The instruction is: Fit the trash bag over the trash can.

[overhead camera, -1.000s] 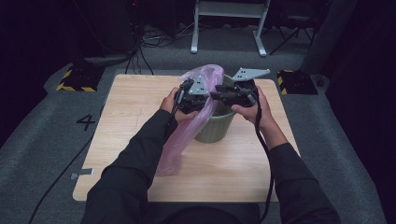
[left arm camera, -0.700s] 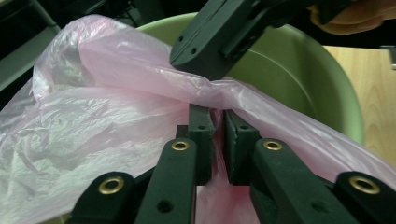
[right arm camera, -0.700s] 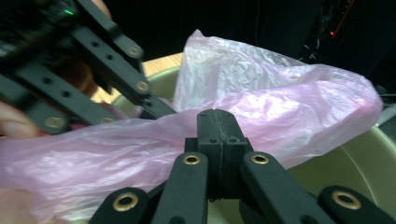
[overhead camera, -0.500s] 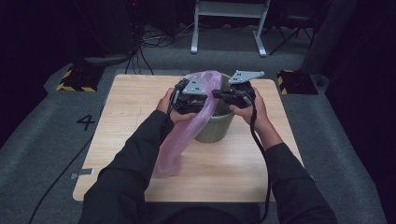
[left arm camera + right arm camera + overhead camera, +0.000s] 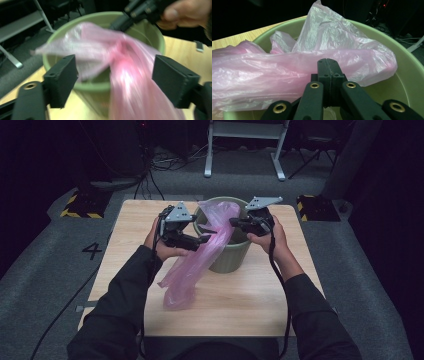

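A pale green bin (image 5: 235,257) stands on the wooden table (image 5: 250,310). A pink plastic bag (image 5: 197,262) hangs from the bin's mouth down over its near left side onto the table. My right gripper (image 5: 234,222) reaches over the rim from the right, shut on the bag's upper edge; its jaws (image 5: 327,65) meet on the film (image 5: 274,70) above the bin's inside (image 5: 409,75). My left gripper (image 5: 202,239) is left of the bin. Its jaws have just been opening and stand wide (image 5: 115,80), with the bag (image 5: 130,75) loose between them, untouched.
Behind the table are a metal stand (image 5: 245,150) and floor cables (image 5: 160,160). Yellow-and-black striped blocks (image 5: 80,205) (image 5: 317,202) lie by the far corners. A "4" (image 5: 93,251) is marked on the grey floor at left.
The left gripper has let go of the bag, opened its jaws and pulled away to the left. The right gripper stays at the bin, shut on the bag.
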Motion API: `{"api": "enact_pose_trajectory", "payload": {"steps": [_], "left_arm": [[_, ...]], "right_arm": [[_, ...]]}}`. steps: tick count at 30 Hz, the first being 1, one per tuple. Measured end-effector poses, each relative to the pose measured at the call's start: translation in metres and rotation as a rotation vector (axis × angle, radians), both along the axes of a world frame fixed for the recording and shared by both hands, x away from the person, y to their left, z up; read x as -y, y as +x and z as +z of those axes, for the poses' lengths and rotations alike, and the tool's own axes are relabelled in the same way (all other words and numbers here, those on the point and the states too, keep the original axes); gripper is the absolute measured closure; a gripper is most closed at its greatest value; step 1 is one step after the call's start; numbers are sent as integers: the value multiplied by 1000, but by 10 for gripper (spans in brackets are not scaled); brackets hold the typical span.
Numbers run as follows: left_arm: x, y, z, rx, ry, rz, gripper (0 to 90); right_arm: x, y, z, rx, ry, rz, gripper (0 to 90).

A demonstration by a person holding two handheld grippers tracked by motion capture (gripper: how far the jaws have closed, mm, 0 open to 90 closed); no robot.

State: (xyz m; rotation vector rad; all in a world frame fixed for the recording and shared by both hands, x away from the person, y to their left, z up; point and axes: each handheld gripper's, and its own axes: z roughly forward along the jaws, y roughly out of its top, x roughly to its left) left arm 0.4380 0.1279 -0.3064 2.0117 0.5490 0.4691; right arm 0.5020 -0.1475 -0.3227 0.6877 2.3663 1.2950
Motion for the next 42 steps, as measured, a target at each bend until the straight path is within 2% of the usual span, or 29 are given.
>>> {"api": "enact_pose_trajectory", "payload": {"steps": [1,2,4,5,6,8,9,11,14,15,16,17,19,20,21,22,23,24,25,26,27,32,33,37,38,39,41,42], "left_arm": [[-9,-10,-3,-16,-7,-8,185],[-9,-10,-3,-16,-7,-8,182],[-17,-26,-14,-28,30,-18,163],[-17,-26,-14,-28,30,-18,160],[-22,-35,-24,-51,34,-34,157],[-24,-42,-35,-74,42,-39,157],[-24,-42,-35,-74,42,-39,157],[-21,-47,-48,-105,56,-54,158],[-15,-49,-56,-115,74,-54,184],[-9,-48,-64,-131,82,-51,213],[-9,-48,-64,-131,82,-51,241],[-2,-47,-71,-121,112,-17,259],[2,-45,-74,-115,99,-10,343],[2,-45,-74,-115,99,-10,400],[4,-43,-75,-95,109,20,466],[4,-42,-75,-79,104,22,522],[4,-42,-74,-72,106,25,624],[4,-42,-74,-61,109,22,690],[4,-42,-74,-61,109,22,748],[3,-42,-73,-42,117,23,748],[1,-43,-72,-24,115,25,824],[-5,-46,-63,13,114,32,861],[-7,-46,-55,23,110,37,859],[-7,-44,-39,46,118,36,852],[-7,-44,-39,46,118,36,852],[-5,-41,-35,50,130,32,848],[-4,-39,-32,45,130,33,842],[-4,-36,-30,39,125,30,824]], "right_arm": [[0,0,0,-3,-3,-4,900],[0,0,0,-3,-3,-4,900],[0,0,-1,-5,-8,-5,900],[0,0,-1,-5,-8,-5,900],[0,0,-1,-1,-18,-6,900],[0,0,-1,-2,-21,-6,900],[0,0,-1,-1,-22,-9,900],[0,0,-2,-3,-24,-11,900],[2,1,-3,-2,-26,-10,900],[2,1,-3,-1,-26,-9,900],[3,0,-3,-1,-25,-11,900],[3,0,-3,-5,-23,-11,900],[4,1,-4,-3,-24,-12,900],[4,1,-4,-4,-23,-12,900],[4,1,-4,-5,-24,-10,900],[5,1,-4,-4,-24,-9,900],[5,0,-4,-2,-23,-9,900],[6,0,-4,-4,-21,-9,900],[6,0,-4,-4,-21,-9,900],[7,0,-4,-4,-20,-7,900],[9,-1,-4,-2,-18,-9,900],[14,-4,-1,14,7,-10,819],[15,-8,4,29,25,-12,749],[12,-18,14,60,48,31,658],[12,-18,14,60,48,31,658],[9,-23,18,72,60,68,608],[7,-26,19,76,63,90,579],[4,-32,21,84,76,138,474]]}}
